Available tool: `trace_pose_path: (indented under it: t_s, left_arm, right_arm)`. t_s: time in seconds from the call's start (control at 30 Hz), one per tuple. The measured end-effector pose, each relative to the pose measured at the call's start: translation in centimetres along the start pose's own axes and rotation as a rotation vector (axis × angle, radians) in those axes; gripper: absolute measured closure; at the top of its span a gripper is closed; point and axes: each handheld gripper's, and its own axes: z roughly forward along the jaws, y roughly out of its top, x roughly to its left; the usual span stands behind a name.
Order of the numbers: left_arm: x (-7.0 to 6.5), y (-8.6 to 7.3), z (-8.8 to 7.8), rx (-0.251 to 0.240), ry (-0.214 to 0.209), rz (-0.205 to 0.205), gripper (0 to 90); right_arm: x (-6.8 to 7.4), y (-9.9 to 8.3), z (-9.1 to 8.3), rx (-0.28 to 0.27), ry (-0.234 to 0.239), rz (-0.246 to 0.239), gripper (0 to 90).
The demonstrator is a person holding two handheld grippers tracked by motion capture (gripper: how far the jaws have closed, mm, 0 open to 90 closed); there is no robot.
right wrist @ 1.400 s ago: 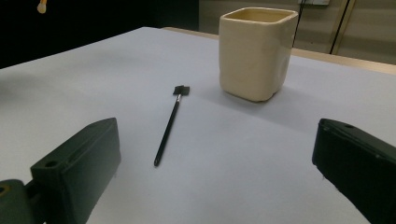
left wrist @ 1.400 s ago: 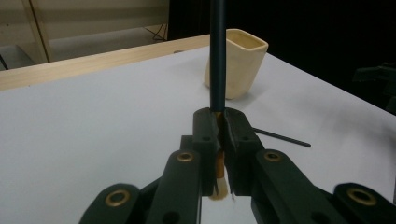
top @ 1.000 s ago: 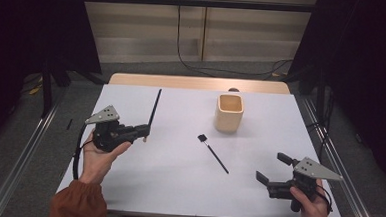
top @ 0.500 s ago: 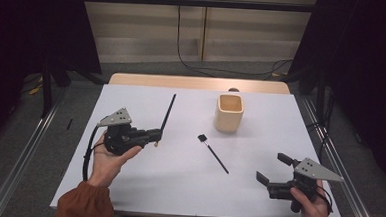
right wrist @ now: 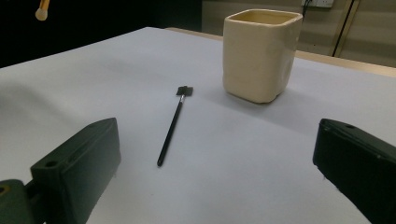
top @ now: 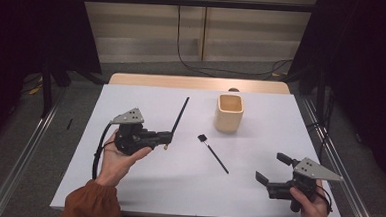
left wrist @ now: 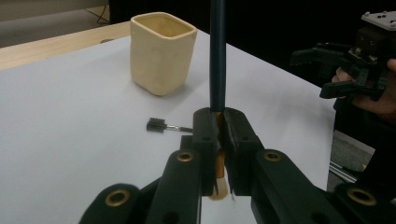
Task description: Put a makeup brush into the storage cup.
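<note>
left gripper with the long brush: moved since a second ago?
Yes. In the high view the left gripper, shut on the long brush, has shifted right across the table, toward the cream cup, which has stayed put.

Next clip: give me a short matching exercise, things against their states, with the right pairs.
Things:
1. long dark brush
2. small black brush
3. cream cup
4. right gripper

States:
A. standing upright on the table
B. jaws open, nothing between them
C. clamped in the left gripper
D. lying flat on the table

Pairs: 1-C, 2-D, 3-A, 4-B
</note>
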Motion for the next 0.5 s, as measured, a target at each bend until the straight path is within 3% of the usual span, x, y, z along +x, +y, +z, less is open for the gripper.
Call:
trace_pose_path:
  t_s: [0.5]
  left_arm:
    - [-1.5,0.8,1.9,0.039,-0.054,0.04,84.2]
  right_arm:
    - [0.1,0.0,0.1,0.002,0.01,-0.004,0.1]
